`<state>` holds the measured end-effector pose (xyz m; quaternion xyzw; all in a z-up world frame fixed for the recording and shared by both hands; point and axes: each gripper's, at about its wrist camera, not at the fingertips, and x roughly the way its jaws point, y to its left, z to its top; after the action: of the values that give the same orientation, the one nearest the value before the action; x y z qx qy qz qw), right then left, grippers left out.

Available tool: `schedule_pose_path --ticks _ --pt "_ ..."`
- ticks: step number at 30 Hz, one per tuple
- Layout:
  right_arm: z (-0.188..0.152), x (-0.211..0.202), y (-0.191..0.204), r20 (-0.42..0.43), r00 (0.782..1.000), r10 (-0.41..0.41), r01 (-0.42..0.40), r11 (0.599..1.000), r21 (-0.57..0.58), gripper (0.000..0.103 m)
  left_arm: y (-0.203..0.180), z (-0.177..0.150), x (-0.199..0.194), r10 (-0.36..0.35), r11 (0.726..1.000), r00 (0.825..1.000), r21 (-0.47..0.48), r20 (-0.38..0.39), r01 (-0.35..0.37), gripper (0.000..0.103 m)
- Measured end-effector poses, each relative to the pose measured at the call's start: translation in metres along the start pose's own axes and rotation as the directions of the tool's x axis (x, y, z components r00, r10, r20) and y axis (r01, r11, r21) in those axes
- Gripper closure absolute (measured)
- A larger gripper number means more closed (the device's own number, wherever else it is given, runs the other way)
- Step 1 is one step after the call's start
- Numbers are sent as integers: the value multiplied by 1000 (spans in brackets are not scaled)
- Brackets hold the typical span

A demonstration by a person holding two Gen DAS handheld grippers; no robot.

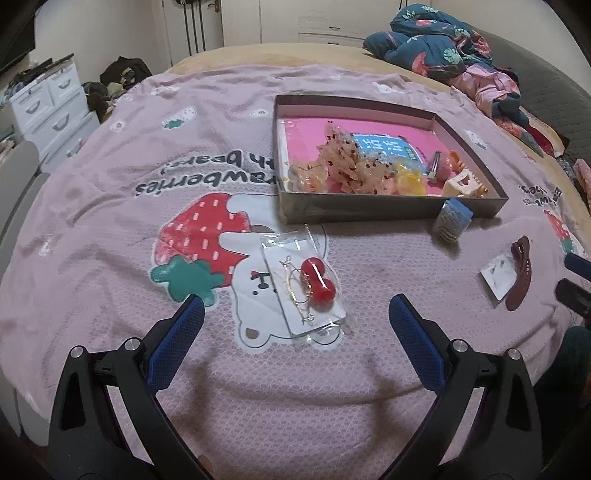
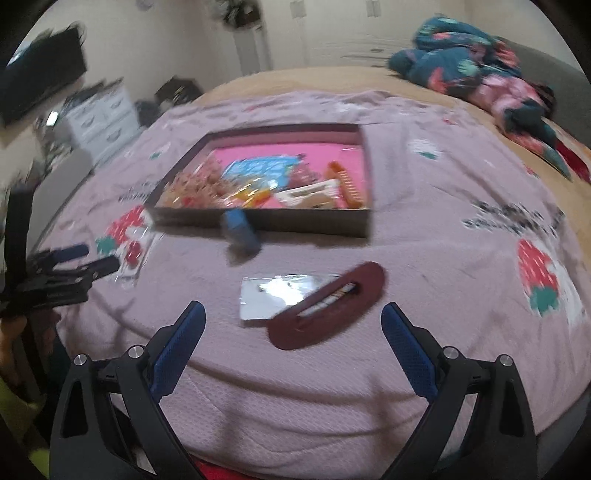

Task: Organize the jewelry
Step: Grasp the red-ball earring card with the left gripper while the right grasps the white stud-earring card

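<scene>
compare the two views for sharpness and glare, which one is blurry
Left wrist view: sharp, the red earrings in their clear packet and the blanket print read cleanly, with strong fisheye bending at the edges. Right wrist view: motion-blurred, the box and dark red hair clip are smeared, and glare whitens the small packet.

Place: home bedroom
Evidence: bed (image 1: pixel 110 369) under a strawberry-bear blanket (image 1: pixel 110 206); crumpled floral quilt (image 1: pixel 432 37); white drawer unit (image 1: pixel 48 103); closet doors (image 1: pixel 295 22)

Pink strawberry-bear blanket (image 1: pixel 110 229), white drawer unit (image 1: pixel 48 107), crumpled floral bedding (image 1: pixel 436 40).
</scene>
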<state>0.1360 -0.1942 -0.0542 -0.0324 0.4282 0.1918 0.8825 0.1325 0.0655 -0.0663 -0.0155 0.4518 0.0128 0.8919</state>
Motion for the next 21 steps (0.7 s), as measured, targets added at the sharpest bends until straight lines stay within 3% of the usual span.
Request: schedule_pose_path --ticks 6,16,21 --pt "24 41 8 -98 994 46 -51 998 -46 8 0 1 9 -9 1000 1000 6 -11 9 9" --pt "23 87 9 -249 968 -20 -5 995 -102 8 0 9 30 -14 1000 999 -4 -29 14 10" --pt "15 96 9 -259 965 -48 11 990 -141 20 -4 9 41 -25 1000 999 4 -48 25 14"
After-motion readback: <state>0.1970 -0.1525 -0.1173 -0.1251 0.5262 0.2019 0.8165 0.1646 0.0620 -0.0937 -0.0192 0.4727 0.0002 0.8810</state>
